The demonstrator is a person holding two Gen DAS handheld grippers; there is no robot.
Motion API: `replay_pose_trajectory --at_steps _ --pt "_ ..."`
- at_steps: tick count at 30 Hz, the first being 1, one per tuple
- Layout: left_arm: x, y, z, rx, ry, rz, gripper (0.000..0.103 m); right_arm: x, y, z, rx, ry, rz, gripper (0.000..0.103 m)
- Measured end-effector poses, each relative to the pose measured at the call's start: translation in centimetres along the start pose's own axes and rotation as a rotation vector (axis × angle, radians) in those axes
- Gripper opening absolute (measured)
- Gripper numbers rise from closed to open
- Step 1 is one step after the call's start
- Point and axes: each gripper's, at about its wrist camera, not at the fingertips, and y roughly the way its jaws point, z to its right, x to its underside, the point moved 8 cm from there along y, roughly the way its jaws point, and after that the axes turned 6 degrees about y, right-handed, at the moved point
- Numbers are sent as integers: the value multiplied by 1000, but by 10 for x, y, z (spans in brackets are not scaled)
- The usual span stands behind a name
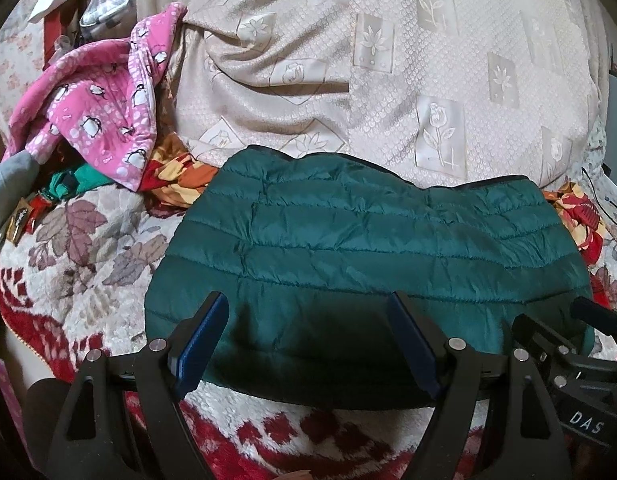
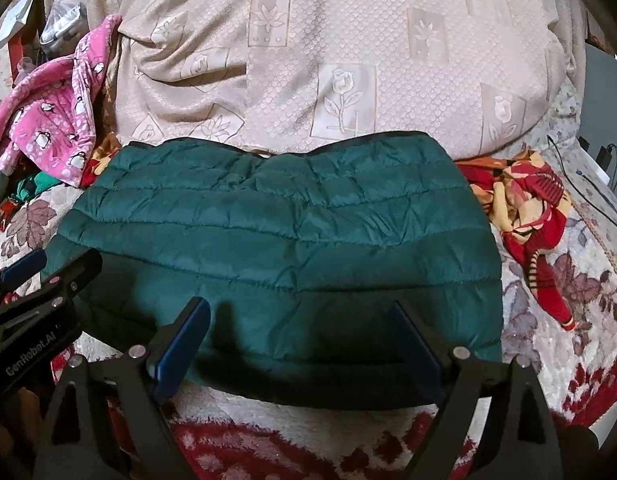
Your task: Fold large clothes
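A dark green quilted puffer jacket (image 1: 368, 248) lies folded into a flat rectangle on a fleece blanket; it also fills the middle of the right wrist view (image 2: 276, 240). My left gripper (image 1: 308, 312) hovers over the jacket's near left part, jaws wide apart with nothing between the blue pads. My right gripper (image 2: 300, 316) hovers over the near right part, likewise open and empty. Each gripper shows at the edge of the other's view: the right one (image 1: 580, 328) at the lower right, the left one (image 2: 40, 276) at the lower left.
A red and white leaf-patterned blanket (image 1: 80, 248) covers the bed. Behind the jacket rises a big beige flowered cover (image 1: 388, 64). A pink penguin-print garment (image 1: 104, 112) is heaped at the far left, and a red and yellow cloth (image 2: 528, 216) lies right of the jacket. Cables (image 2: 588, 184) run at the far right.
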Motion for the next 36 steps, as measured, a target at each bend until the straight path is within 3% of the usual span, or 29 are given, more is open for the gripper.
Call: replay_pose_trajectory --at_steps 36 --pt "3 6 6 20 -6 -19 46 1 10 3 -6 30 -24 93"
